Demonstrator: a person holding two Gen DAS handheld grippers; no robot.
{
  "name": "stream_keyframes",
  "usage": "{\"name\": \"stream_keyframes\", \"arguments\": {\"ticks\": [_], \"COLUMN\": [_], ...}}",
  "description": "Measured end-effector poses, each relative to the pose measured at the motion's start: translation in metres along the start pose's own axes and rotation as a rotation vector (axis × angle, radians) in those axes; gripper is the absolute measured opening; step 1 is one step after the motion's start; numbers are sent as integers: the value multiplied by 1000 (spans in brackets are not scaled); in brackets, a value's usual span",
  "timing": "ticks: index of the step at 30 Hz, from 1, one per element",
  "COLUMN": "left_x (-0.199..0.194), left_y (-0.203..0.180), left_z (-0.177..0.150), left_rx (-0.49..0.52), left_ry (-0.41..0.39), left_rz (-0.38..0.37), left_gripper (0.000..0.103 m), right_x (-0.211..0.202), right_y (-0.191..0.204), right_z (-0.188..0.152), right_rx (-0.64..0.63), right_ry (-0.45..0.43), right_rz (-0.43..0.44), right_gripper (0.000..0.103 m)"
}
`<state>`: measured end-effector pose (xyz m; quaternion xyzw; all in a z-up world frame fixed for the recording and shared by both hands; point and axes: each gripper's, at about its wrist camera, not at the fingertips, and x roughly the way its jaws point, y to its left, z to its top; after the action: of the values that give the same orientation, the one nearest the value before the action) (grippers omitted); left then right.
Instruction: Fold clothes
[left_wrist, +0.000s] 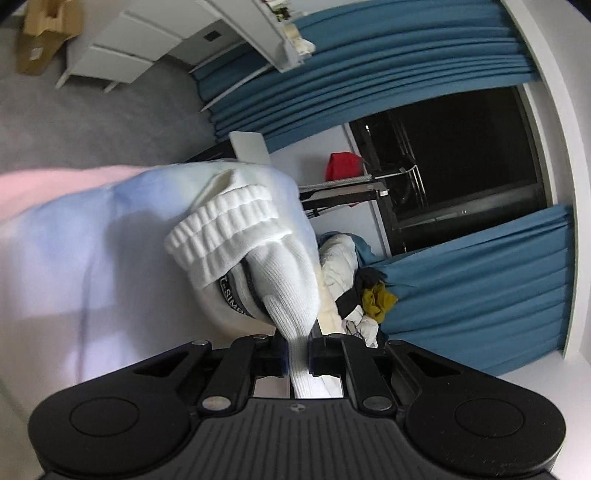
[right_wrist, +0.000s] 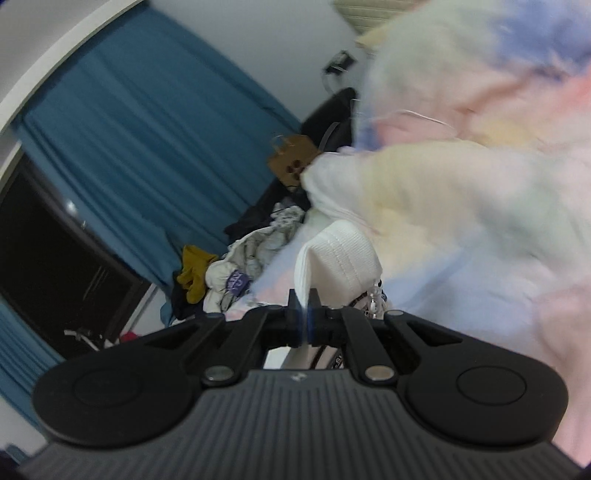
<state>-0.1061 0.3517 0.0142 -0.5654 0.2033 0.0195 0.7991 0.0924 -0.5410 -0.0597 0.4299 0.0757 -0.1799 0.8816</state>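
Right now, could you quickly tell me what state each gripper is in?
Left gripper: closed on the white ribbed cuff of the pastel sweatshirt.
Right gripper: closed on a white ribbed edge of the same sweatshirt.

Clothes heap (left_wrist: 364, 295) right of the hoodie (left_wrist: 110, 240), curtain (left_wrist: 480, 288) apparently behind it.

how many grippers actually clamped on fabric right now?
2. The left gripper pinches the sweater's white ribbed cuff; the right gripper pinches a white ribbed edge of the pastel sweater.
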Motion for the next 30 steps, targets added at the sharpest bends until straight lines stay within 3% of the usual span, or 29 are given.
{"name": "stream_keyframes", "arguments": {"ticks": [6,11,16,20,23,25,27,29,30], "left_x": [92,210,328,389,404,399,386,368,357], "left_y": [-30,-46,-45,-29,-15,-12,-13,-18,-20], "left_z": [44,82,107,110,109,109,108,102,97], "left_rx": [-18,10,64,108,113,116,140,183,195], "left_ry": [-14,14,52,93,104,111,110,87,73], "left_rz": [17,128,270,358,362,331,302,283,273], "left_gripper": [10,10,10,12,17,20,30,40,46], "right_x": [91,200,298,356,371,363,351,334,324], "right_y": [75,121,129,118,103,97,91,88,87], "right_z": [11,-12,-61,-95,-106,-100,-91,-82,-77], "right_rx": [-71,-198,-356,-458,-454,-414,-355,-295,-268], "right_ry": [24,59,90,144,174,171,176,182,183], "right_rz": [-20,-108,-202,-257,-236,-174,-121,-92,-82], "right_gripper": [6,6,6,7,11,19,26,50,56]}}
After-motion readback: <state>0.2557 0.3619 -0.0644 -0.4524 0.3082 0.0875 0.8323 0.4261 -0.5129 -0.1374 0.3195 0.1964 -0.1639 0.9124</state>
